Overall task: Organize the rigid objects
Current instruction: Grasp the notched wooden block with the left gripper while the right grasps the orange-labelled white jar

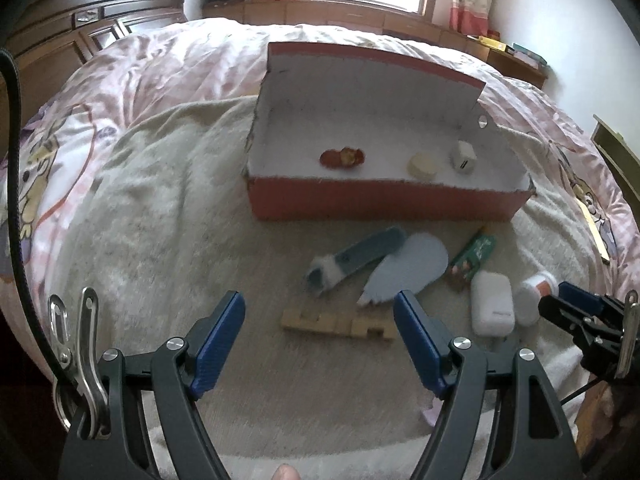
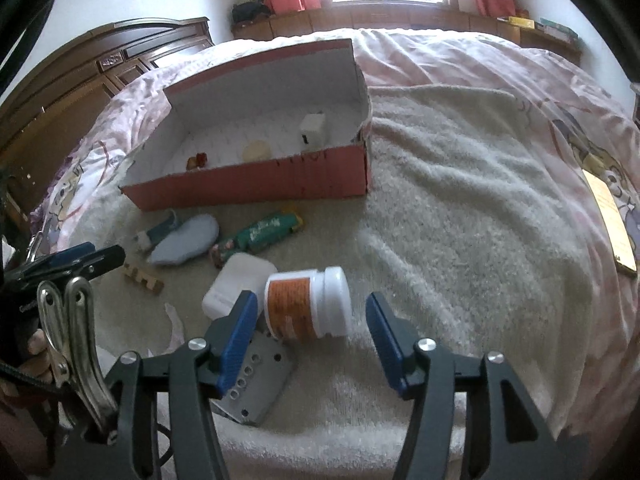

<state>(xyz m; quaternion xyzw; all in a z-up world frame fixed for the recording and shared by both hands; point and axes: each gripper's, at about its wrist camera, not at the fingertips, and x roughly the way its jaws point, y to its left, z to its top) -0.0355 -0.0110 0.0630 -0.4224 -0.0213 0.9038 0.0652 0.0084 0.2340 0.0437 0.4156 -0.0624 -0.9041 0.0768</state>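
Observation:
A red cardboard box (image 1: 384,202) (image 2: 256,188) stands open on the bed. It holds a red trinket (image 1: 342,157), a cream disc (image 1: 422,166) and a white plug cube (image 1: 464,156). In front of it lie two blue insoles (image 1: 408,272), a green packet (image 1: 474,254), a white case (image 1: 491,308) and a notched wooden block (image 1: 338,324). My left gripper (image 1: 320,314) is open just short of the wooden block. A white bottle with an orange label (image 2: 308,304) lies on its side between the fingers of my right gripper (image 2: 310,322). That gripper is open and there are gaps beside the bottle.
A cream towel (image 2: 460,220) covers a pink quilt (image 1: 168,68). A grey metal block with holes (image 2: 256,376) lies under my right gripper's left finger. A dark wooden headboard (image 1: 72,36) is at the left, a window sill behind, and a flat yellowish card (image 2: 612,216) at the bed's right edge.

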